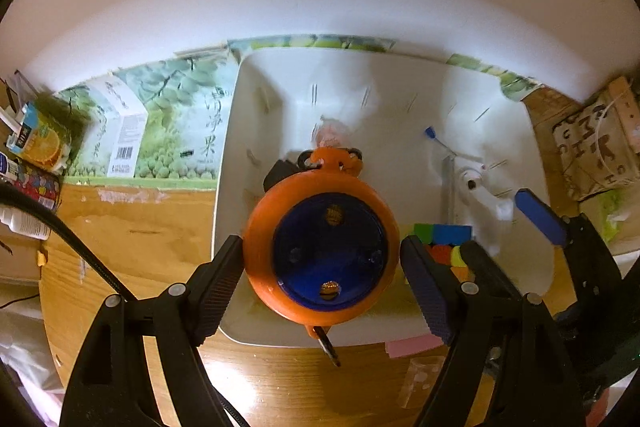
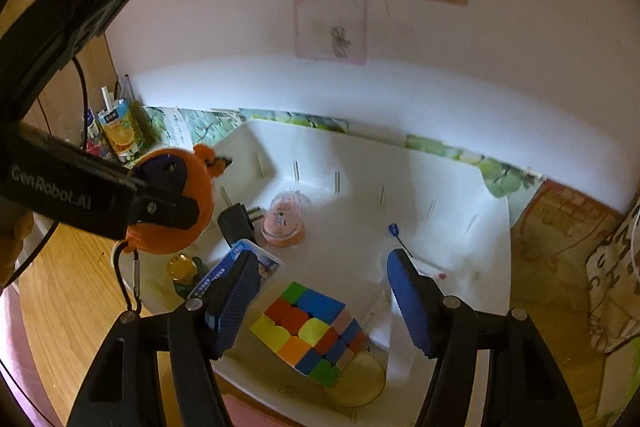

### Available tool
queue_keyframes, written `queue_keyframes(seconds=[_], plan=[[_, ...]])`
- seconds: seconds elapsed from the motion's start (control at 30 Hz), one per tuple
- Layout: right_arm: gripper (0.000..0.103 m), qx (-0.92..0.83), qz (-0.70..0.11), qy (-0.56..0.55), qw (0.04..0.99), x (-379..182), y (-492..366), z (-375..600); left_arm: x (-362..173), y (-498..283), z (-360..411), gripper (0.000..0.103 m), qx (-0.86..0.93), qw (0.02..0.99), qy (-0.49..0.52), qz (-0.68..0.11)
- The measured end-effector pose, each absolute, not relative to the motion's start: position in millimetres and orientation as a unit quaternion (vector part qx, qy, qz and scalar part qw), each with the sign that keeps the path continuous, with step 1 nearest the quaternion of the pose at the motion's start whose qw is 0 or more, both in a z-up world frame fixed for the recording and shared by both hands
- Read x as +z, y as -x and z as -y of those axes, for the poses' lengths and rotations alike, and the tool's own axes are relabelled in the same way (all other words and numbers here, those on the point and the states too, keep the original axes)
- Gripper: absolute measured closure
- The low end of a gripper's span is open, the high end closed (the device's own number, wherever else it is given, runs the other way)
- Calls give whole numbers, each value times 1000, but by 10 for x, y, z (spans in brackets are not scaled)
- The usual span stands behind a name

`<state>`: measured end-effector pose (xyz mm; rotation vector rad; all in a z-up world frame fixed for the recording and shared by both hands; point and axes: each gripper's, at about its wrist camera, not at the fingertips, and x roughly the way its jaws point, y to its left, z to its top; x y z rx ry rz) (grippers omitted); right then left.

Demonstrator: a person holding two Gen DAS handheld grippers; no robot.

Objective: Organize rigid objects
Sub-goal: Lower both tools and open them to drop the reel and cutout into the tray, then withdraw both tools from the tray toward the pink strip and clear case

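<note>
Orange reel [image 1: 320,251] clamped, hook end toward bin [image 1: 256,99]

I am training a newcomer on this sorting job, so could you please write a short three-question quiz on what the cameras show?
1. True or false: the left gripper holds the round orange and blue thing over the white tray.
2. Which thing lies between the fingers of the right gripper? A) the pink cup B) the colour cube C) the black plug
3. Fill in: the cube rests partly on a ___ disc.

Key: 1 true; 2 B, with the pads apart from it; 3 yellow.
</note>
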<state>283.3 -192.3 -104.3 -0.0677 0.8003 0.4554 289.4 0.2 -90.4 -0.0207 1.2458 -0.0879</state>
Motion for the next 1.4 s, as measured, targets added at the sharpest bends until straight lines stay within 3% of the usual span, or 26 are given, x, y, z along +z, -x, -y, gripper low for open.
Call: queue_keyframes(seconds=[0.5,1.03,1.4], plan=[[23,185,-402,-17,897,-1015,-2846,2209,-600,-2779,114,20,-63,838,14,-542],[22,134,-363,-16,922,-511,-2298,2380,-70,-2027,-26,20,-99,882,5,-460],[22,100,-374,-8,922,-509,-1633,2243,-12,-1366,-260,20,-130,895,0,-427]])
